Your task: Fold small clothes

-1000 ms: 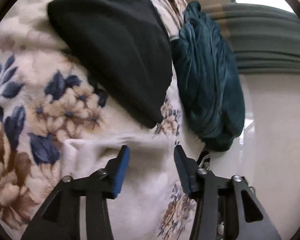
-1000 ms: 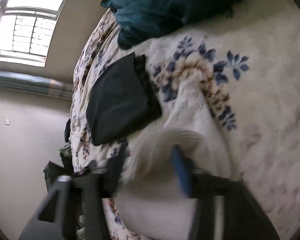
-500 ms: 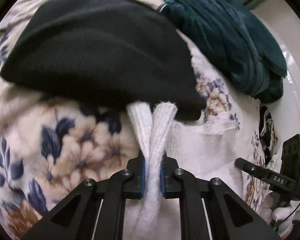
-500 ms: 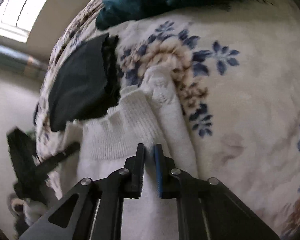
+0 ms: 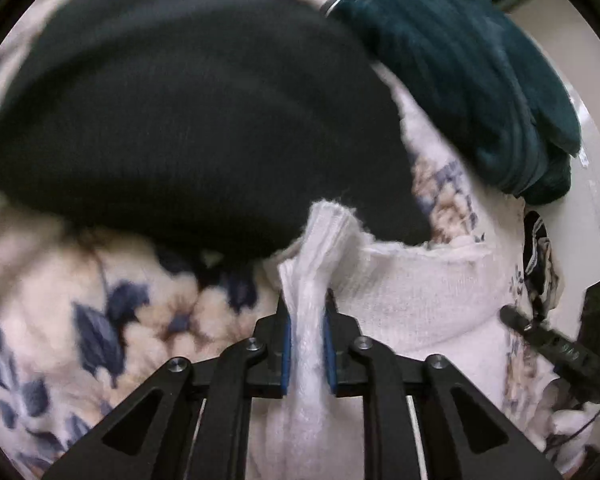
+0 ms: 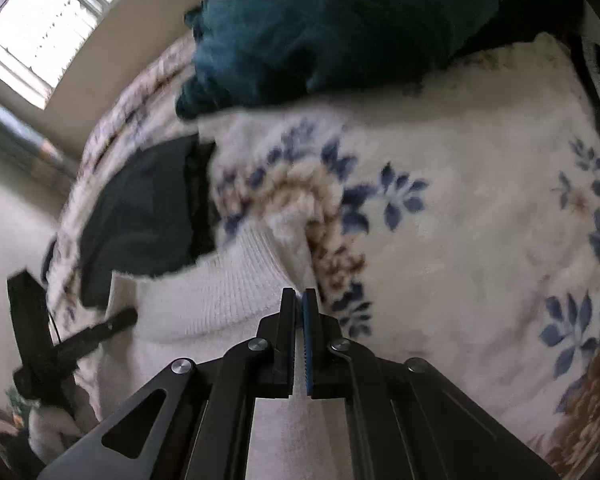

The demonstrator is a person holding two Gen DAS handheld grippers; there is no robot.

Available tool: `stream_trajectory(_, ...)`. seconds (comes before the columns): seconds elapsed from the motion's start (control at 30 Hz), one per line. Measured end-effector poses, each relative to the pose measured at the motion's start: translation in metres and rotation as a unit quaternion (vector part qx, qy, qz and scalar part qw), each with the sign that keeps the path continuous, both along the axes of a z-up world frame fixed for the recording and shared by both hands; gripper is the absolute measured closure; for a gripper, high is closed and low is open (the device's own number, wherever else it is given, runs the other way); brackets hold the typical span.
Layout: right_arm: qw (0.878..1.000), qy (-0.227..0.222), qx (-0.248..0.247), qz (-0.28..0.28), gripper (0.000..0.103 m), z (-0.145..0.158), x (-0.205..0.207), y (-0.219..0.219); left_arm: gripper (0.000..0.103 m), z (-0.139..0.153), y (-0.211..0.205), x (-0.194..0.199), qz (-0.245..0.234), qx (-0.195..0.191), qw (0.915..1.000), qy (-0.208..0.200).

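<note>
1. White knit garment [image 5: 412, 304]: small ribbed sweater-like piece, lying on a floral blanket [image 5: 148, 320]. It stretches between the two tongs; a bunched edge sticks up just ahead of the left gripper [image 5: 306, 316].
2. Left gripper: jaws closed on a thick fold of the white knit, fabric filling the gap btwn the blue pads and poking out past the tips.
3. Right gripper [image 6: 299, 308]: jaws nearly together, pinching a thin edge of the same garment; ribbed cloth runs off to the left of its tips, toward the other tong.
4. Handling, as a judgement: knit looks soft, light, fuzzy, w/ no stiffness. It will sag and stretch if pulled apart hard, and a thin pinch may slip. Best hold is at the hem or corners, both layers taken together, w/ even tension on each side.
5. Black garment [image 5: 188, 104]: flat and dark, directly ahead of the left gripper and touching the raised white edge; ahead-left of the right gripper.
6. Teal fleece bundle [image 6: 340, 24]: heaped beyond the black piece, ahead-right of the left tong, at the far end of the right tong's view.
7. Window [image 6: 40, 28], far upper left of the right tong; bright, details blown out.
</note>
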State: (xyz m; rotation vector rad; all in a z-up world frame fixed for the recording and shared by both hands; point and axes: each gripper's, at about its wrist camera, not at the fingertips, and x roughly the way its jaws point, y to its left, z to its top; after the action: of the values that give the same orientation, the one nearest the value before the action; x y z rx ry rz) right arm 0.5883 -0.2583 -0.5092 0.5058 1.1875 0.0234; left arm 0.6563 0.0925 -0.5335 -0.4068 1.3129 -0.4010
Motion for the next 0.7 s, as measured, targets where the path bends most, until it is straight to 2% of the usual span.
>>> stream_trajectory(0.07,0.999,0.040,0.021,-0.003,0.094,-0.010,0.004,0.000,0.068,0.005,0.016,-0.006,0.023,-0.037,0.9990,0.011)
stream_trajectory(0.1,0.998,0.049,0.037,0.002,0.085,-0.012,0.005,0.000,0.065,0.009,0.024,-0.009,0.035,-0.048,0.9982,0.006)
stream_trajectory(0.13,0.998,0.045,0.050,0.011,0.075,-0.011,0.006,0.001,0.057,0.014,0.033,-0.013,0.051,-0.061,0.9968,0.001)
stream_trajectory(0.17,0.998,0.033,0.045,0.016,0.054,-0.007,0.006,0.002,0.050,0.015,0.038,-0.014,0.059,-0.071,0.9958,0.003)
stream_trajectory(0.2,0.999,0.018,0.037,0.020,0.046,-0.002,0.008,0.004,0.050,0.015,0.040,-0.012,0.060,-0.073,0.9955,0.005)
stream_trajectory(0.23,0.999,0.012,0.029,0.028,0.046,-0.001,0.013,0.006,0.050,0.013,0.039,-0.010,0.056,-0.067,0.9962,0.005)
stream_trajectory(0.33,0.998,0.032,0.011,0.045,0.047,-0.015,0.031,0.015,0.052,0.004,0.018,-0.002,0.014,-0.008,0.9999,0.001)
stream_trajectory(0.37,0.998,0.032,0.005,0.054,0.059,-0.019,0.034,0.019,0.074,0.004,0.010,-0.001,0.002,0.009,0.9999,-0.005)
stream_trajectory(0.4,0.997,0.032,-0.002,0.068,0.080,-0.020,0.037,0.023,0.091,0.008,-0.001,-0.002,-0.018,0.015,0.9995,-0.019)
stream_trajectory(0.43,0.997,0.027,-0.012,0.072,0.087,-0.017,0.038,0.026,0.094,0.011,-0.007,-0.004,-0.027,0.026,0.9989,-0.026)
stream_trajectory(0.5,0.997,-0.007,-0.026,0.075,0.093,-0.003,0.033,0.025,0.094,0.032,-0.018,-0.011,-0.039,0.059,0.9949,-0.071)
stream_trajectory(0.57,0.997,-0.025,-0.020,0.068,0.093,0.008,0.027,0.021,0.094,0.047,-0.018,-0.012,-0.025,0.052,0.9939,-0.093)
stream_trajectory(0.7,0.997,-0.063,-0.021,0.039,0.094,0.030,0.020,0.008,0.094,0.046,-0.016,-0.002,-0.013,0.054,0.9942,-0.092)
